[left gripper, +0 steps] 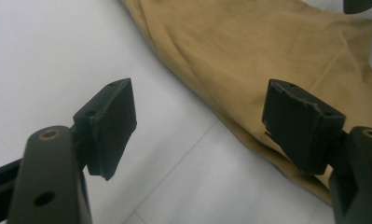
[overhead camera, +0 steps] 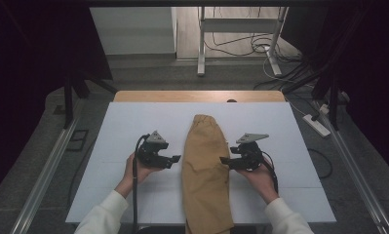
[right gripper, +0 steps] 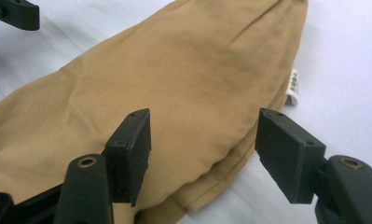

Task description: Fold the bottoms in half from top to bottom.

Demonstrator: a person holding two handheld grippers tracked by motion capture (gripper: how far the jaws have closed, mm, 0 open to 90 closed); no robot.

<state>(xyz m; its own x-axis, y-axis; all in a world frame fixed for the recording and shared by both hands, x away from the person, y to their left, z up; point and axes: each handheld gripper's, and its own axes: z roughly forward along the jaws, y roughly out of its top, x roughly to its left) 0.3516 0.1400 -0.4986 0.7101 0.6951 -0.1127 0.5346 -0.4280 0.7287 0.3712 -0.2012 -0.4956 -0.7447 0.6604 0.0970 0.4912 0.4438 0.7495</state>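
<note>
From above, a tan cloth (overhead camera: 205, 170) lies folded lengthwise down the middle of a white table (overhead camera: 124, 126), its near end hanging past the near edge. The left gripper (overhead camera: 174, 159) is held just left of the cloth and the right gripper (overhead camera: 224, 160) at its right edge, each in a hand with a pale sleeve; both point inward at the fabric. Beyond the far edge stand a metal frame (overhead camera: 241, 29) and loose cables (overhead camera: 241, 46) on the floor; a power strip (overhead camera: 317, 125) lies to the right

Left gripper view: the jaws stand wide apart with nothing between them; one pad (left gripper: 111, 126) hangs over bare white table, the other over the cloth's (left gripper: 267, 51) folded edge

Right gripper view: the jaws gape wide and grip nothing; the cloth's (right gripper: 174, 74) doubled edge runs beneath them, a small white label (right gripper: 293, 87) sticking out at the fabric's side. A tip of the left gripper (right gripper: 16, 13) shows beyond the cloth
</note>
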